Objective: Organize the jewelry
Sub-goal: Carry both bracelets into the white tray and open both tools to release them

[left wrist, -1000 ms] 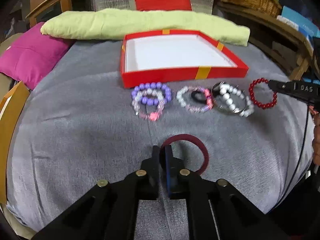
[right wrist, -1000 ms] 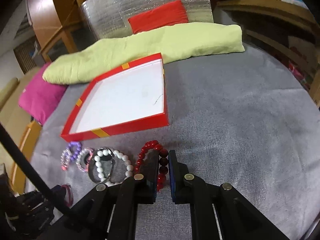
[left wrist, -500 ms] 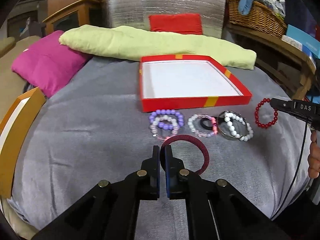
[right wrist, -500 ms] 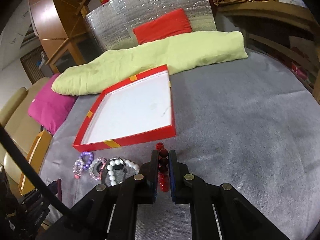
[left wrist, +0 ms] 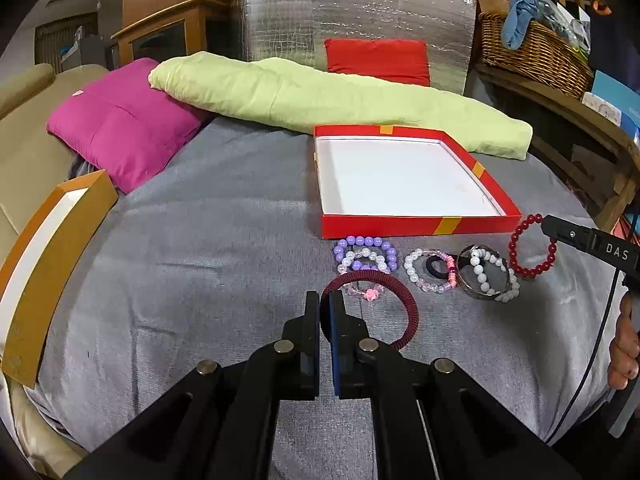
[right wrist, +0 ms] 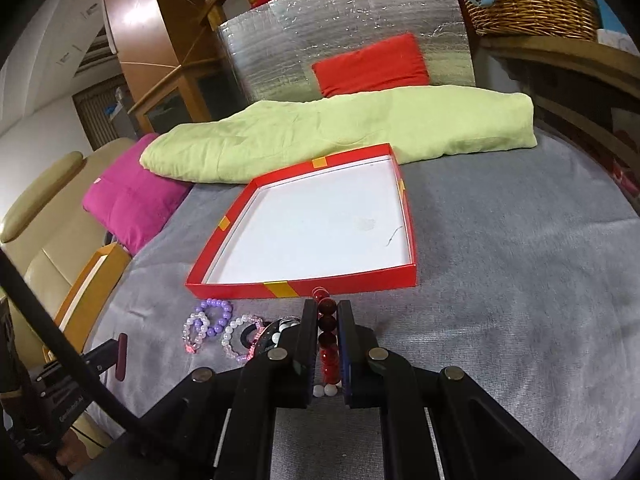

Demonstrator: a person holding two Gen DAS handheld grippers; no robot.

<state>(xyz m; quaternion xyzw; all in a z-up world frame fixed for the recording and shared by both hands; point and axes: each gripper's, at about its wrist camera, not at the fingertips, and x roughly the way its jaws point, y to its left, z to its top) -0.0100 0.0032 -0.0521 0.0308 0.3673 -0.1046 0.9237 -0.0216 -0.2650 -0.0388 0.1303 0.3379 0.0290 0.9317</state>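
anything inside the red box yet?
No jewelry: the red box shows only its white lining with a faint smudge and a thin dark thread. The near wall hides a strip of floor.

A grey cloth point(left wrist: 208, 248) covers the surface, with a long pale green cushion point(left wrist: 320, 96) lying across its far side and a magenta pillow point(left wrist: 120, 128) at the far left. Behind them a silver foil panel point(left wrist: 352, 12) stands upright with a red cushion point(left wrist: 378, 60) leaning on it, and a wooden cabinet point(left wrist: 160, 36) rises to the left. A wicker basket point(left wrist: 532, 52) sits on a wooden shelf point(left wrist: 560, 100) at right, and a beige armchair point(right wrist: 48, 216) stands at left.
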